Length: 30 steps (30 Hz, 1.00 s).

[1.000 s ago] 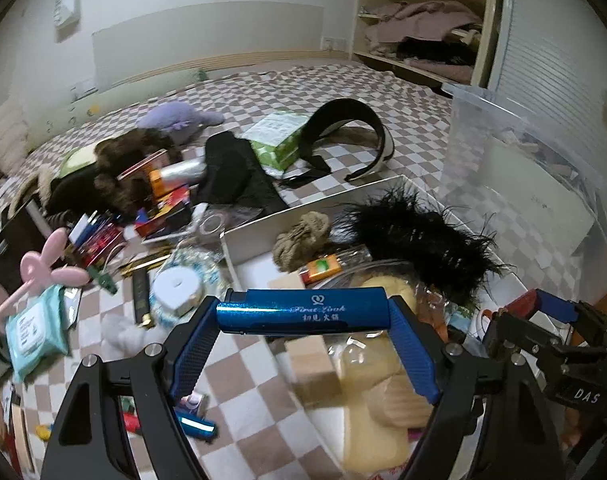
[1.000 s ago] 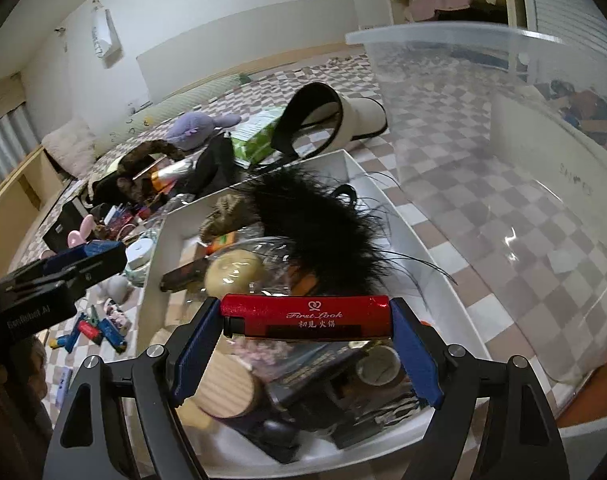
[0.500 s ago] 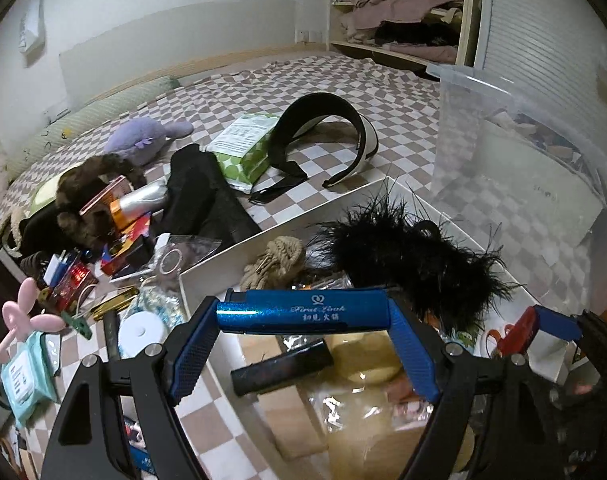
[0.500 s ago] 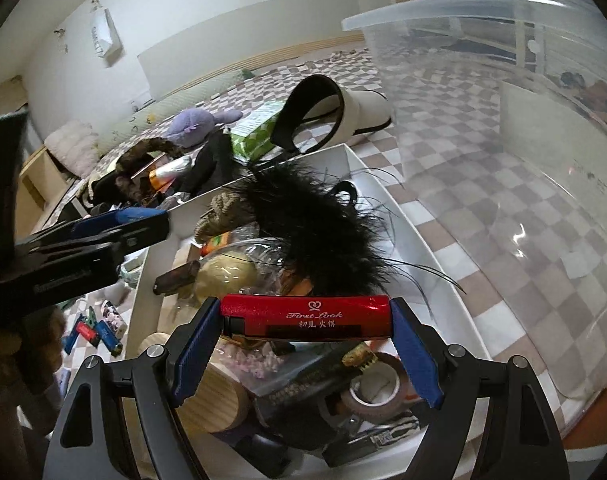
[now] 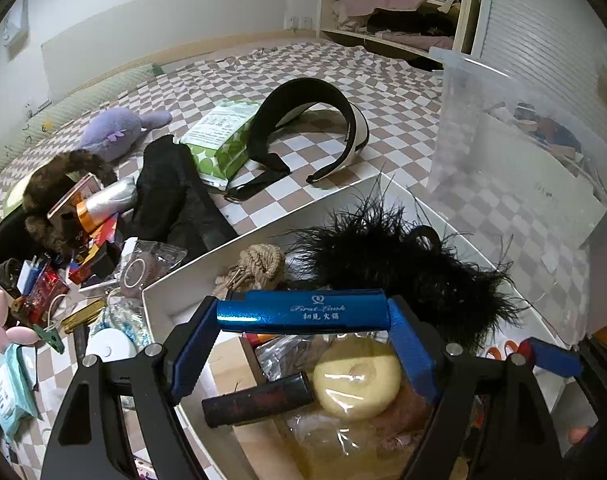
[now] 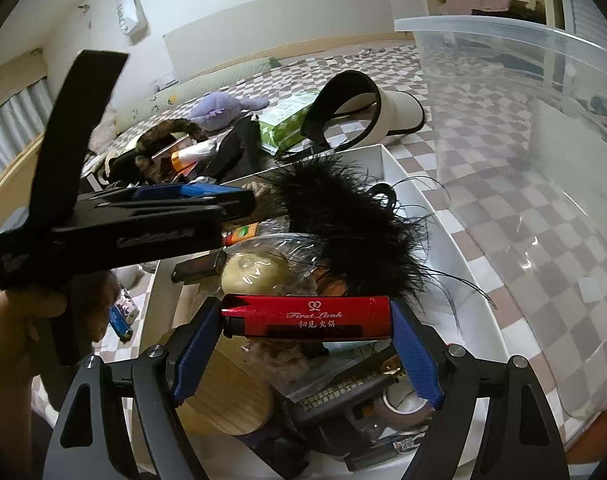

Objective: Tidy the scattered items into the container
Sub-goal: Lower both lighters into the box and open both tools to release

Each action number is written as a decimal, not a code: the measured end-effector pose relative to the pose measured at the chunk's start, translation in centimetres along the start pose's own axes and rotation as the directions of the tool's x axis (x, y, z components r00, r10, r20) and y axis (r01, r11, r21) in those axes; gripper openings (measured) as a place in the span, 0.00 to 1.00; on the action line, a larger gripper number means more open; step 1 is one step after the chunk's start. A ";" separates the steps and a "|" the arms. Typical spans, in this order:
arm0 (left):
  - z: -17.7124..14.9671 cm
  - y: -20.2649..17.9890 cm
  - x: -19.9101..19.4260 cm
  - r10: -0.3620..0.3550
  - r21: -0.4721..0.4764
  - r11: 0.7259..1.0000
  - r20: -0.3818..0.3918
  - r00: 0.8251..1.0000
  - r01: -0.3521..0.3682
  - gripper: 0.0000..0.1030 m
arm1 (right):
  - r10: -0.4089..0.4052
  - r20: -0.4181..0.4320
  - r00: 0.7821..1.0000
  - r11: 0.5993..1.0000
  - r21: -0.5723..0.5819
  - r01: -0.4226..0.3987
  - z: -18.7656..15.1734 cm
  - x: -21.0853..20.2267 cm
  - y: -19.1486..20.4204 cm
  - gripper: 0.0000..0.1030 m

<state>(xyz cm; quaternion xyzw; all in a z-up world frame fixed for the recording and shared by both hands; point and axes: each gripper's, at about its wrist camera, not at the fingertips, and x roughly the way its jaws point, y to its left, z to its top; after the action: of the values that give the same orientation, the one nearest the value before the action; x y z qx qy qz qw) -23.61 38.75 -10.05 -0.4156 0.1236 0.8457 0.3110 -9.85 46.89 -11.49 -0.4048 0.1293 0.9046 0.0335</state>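
Note:
My left gripper is shut on a blue lighter, held crosswise above the white box. My right gripper is shut on a red lighter, also held crosswise over the same white box. The left gripper shows side-on at the left of the right wrist view, gripped by a hand. Inside the box lie a black feather piece, a rope knot, a bagged yellow sponge and a dark tube.
On the checkered cover beyond the box lie a black-and-white visor, a green wipes pack, black cloth, a purple plush and a heap of small items. A clear plastic bin stands at the right.
My left gripper has carried the blue lighter rightward from the box's left edge to over its inside. The right gripper with the red lighter has barely moved.

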 end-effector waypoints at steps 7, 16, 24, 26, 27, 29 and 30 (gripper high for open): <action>0.3 0.1 1.1 -0.001 -0.007 1.000 -0.018 1.000 0.001 0.81 | 0.011 -0.015 1.000 1.000 -0.009 -0.011 0.0 0.4 0.5 0.81; 0.3 0.2 1.5 0.002 -0.015 1.000 -0.028 1.000 -0.002 0.81 | 0.019 -0.026 0.999 1.000 -0.009 -0.019 -0.1 0.7 0.7 0.81; 0.2 0.3 0.9 0.008 -0.013 1.000 -0.017 1.000 -0.008 0.81 | 0.034 -0.012 0.999 0.999 -0.011 -0.034 0.0 0.2 1.0 0.81; 0.2 0.4 0.7 0.006 -0.015 1.000 -0.013 1.000 -0.006 0.81 | 0.036 -0.011 0.999 0.999 -0.012 -0.036 -0.1 0.2 1.1 0.81; 0.2 0.4 0.5 0.004 -0.016 1.000 -0.012 1.000 -0.004 0.81 | 0.036 -0.011 0.999 0.999 -0.012 -0.036 -0.1 0.1 1.1 0.81; 0.1 0.3 0.3 0.003 -0.013 1.000 -0.010 1.000 -0.003 0.81 | 0.035 -0.010 0.999 0.999 -0.010 -0.035 -0.2 0.1 1.2 0.81; 0.1 0.3 0.2 0.003 -0.011 1.000 -0.009 1.000 -0.003 0.81 | 0.035 -0.011 0.999 0.999 -0.010 -0.035 -0.2 0.1 1.2 0.81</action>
<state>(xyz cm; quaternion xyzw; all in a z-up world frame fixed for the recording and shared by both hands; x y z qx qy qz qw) -23.97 38.68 -10.18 -0.4211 0.1209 0.8450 0.3067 -9.97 45.68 -11.42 -0.4074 0.1322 0.9035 0.0149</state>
